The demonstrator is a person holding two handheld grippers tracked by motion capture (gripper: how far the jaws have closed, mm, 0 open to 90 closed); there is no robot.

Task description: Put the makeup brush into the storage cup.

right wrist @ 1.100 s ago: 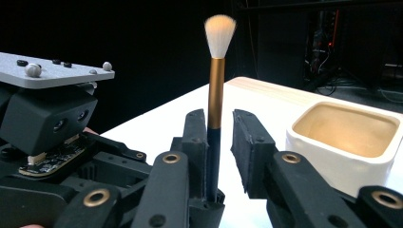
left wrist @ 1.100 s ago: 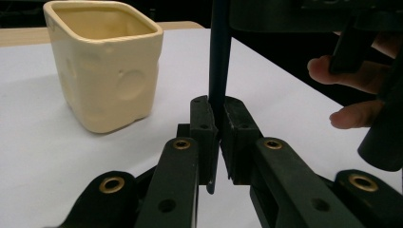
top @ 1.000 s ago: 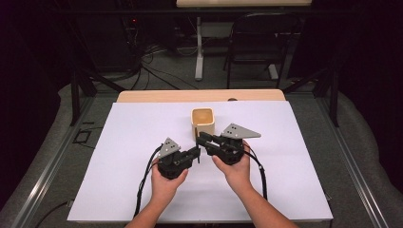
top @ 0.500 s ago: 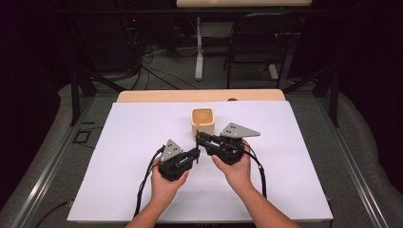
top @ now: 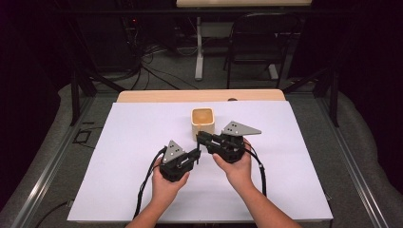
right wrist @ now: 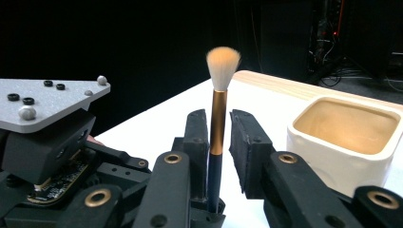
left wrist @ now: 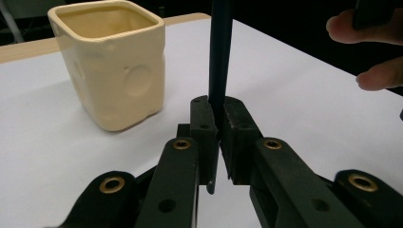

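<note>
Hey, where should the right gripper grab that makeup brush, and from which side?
Grip the brush on its gold ferrule, level from the side. It is rigid, round and upright above the left gripper, which is shut on the dark handle. Avoid the soft bristles. The right gripper flanks it, jaws just closing, not yet pressing.

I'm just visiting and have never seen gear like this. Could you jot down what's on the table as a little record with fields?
Surface: white table cover
Container: cream square cup, upright, empty as far as can be seen
Tool: makeup brush, dark handle, gold collar, pale bristles up
Left gripper: fingers clamped on the brush's dark handle
Right gripper: fingers either side of the brush, a gap on one side; they have just been closing
Brush versus cup: brush outside the cup, beside it
</note>
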